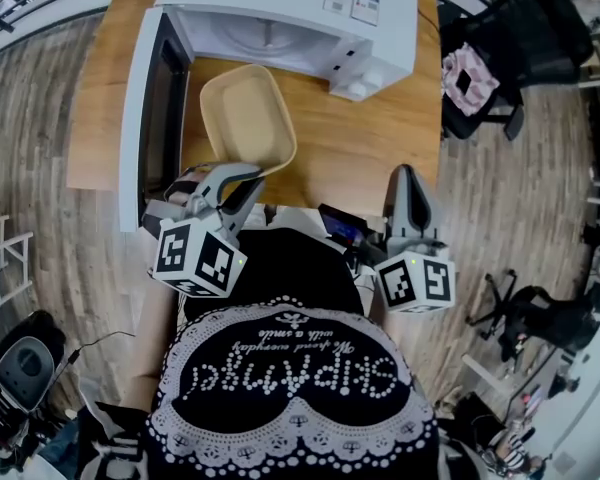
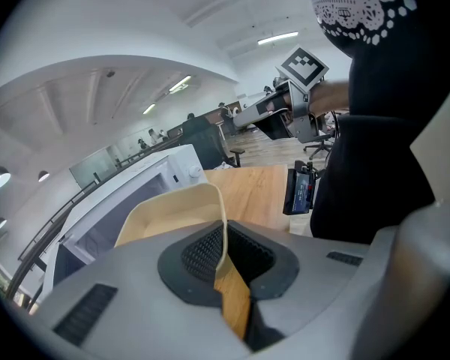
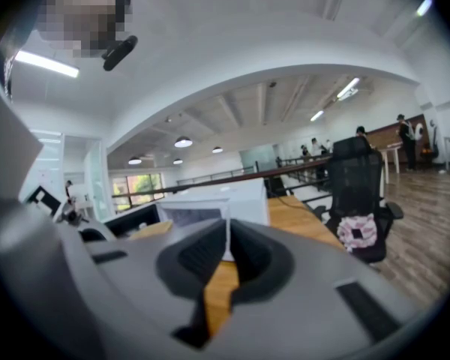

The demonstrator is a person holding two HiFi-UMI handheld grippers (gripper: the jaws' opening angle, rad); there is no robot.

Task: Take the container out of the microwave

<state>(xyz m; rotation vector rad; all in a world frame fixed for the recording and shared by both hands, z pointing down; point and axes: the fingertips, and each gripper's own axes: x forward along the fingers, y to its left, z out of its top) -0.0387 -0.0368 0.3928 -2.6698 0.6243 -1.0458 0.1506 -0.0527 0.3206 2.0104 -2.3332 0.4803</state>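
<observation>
Because its near rim is clamped between the jaws of the left gripper [image 1: 246,182], the container [image 1: 246,118] is held just outside the open microwave [image 1: 300,8]; the right gripper [image 1: 408,182] is shut on nothing.

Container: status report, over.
Left gripper shut on container rim. Right gripper shut, empty. Container out of microwave, beside its open door. Nothing blocking.
</observation>
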